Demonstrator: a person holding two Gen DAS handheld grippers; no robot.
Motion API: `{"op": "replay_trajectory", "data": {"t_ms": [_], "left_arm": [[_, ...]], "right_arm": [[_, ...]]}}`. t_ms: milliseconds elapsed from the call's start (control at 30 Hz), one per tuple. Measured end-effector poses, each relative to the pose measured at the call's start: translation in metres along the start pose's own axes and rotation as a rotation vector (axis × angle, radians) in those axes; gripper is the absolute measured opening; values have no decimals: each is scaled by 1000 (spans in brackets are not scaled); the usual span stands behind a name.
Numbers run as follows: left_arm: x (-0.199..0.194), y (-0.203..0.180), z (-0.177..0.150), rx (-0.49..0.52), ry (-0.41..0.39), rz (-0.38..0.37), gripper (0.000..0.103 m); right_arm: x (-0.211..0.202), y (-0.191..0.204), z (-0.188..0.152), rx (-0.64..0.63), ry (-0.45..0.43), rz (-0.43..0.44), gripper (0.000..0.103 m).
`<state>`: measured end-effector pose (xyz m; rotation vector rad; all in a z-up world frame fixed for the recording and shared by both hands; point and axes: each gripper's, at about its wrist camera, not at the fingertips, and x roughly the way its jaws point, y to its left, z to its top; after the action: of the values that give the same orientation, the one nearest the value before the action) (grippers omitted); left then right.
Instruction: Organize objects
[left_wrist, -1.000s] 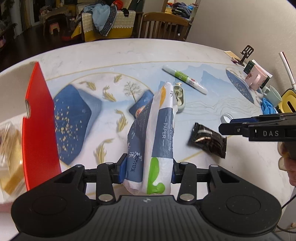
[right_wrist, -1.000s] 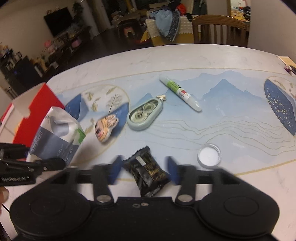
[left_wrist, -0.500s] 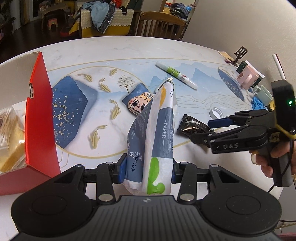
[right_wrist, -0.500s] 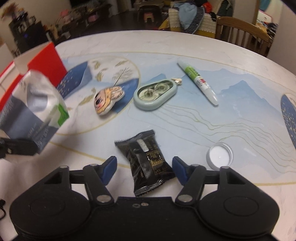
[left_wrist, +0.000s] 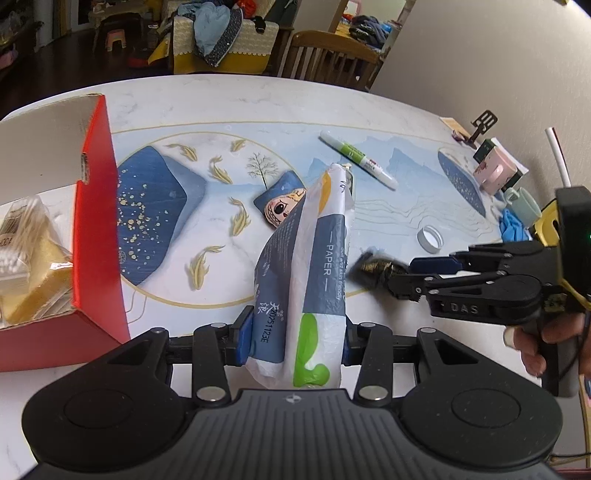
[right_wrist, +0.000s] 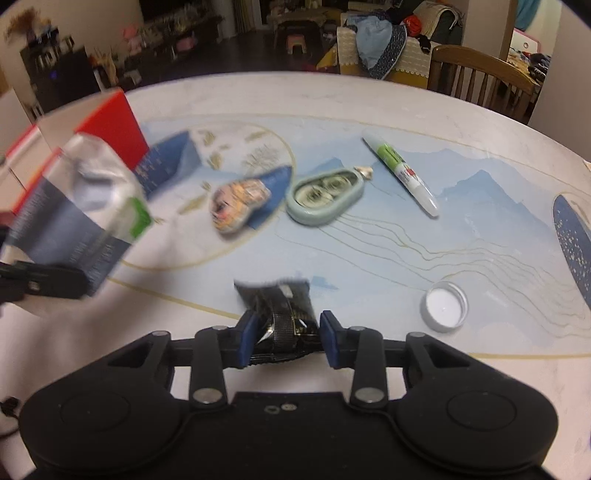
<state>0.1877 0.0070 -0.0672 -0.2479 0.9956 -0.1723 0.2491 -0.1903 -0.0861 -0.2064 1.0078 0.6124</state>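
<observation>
The left gripper (left_wrist: 297, 338) is clamped on a pack of paper tissues (left_wrist: 310, 273), its blue pads pressing the pack's two sides, and the pack stands up and away from the camera above the table (left_wrist: 229, 96). Just left of it sits an open red box (left_wrist: 96, 229) with a clear bag of cotton swabs (left_wrist: 22, 236) inside.

The right gripper (right_wrist: 288, 338) is closing its jaws on a black snack packet (right_wrist: 280, 310); the packet sits between the blue pads, crumpled at the sides where they meet it. In the left wrist view the same gripper comes in from the right, carried by a hand (left_wrist: 546, 343), with the packet blurred at its tips.

Lying loose on the patterned tabletop are a green-and-white glue pen (right_wrist: 402, 175), a pale green correction tape dispenser (right_wrist: 325, 195), a small cartoon-face charm (right_wrist: 236, 205) and a white bottle cap (right_wrist: 445, 304), all apart from one another. Mugs (left_wrist: 524, 203) and a blue cloth (left_wrist: 513, 229) stand near the wall.
</observation>
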Motion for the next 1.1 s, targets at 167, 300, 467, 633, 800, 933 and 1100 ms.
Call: {"op": "replay_trajectory", "data": {"t_ms": [167, 300, 467, 633, 800, 933, 1100], "left_arm": [[-11, 8, -1, -22, -18, -10, 41], [-20, 16, -2, -40, -30, -17, 41], [-29, 27, -8, -50, -40, -23, 41], [-34, 37, -15, -60, -41, -25, 41], [-37, 39, -20, -50, -32, -33, 41], [-40, 40, -23, -38, -32, -34, 41], [-41, 41, -27, -47, -29, -32, 41]], "right_arm": [[-24, 14, 2, 53, -46, 53, 13], [-28, 22, 3, 35, -53, 34, 12], [-31, 14, -3, 90, -35, 39, 14], [-26, 11, -14, 126, 5, 37, 43], [-20, 19, -16, -16, 49, 82, 70], [-10, 26, -15, -201, 117, 115, 70], [8, 35, -16, -329, 174, 112, 70]]}}
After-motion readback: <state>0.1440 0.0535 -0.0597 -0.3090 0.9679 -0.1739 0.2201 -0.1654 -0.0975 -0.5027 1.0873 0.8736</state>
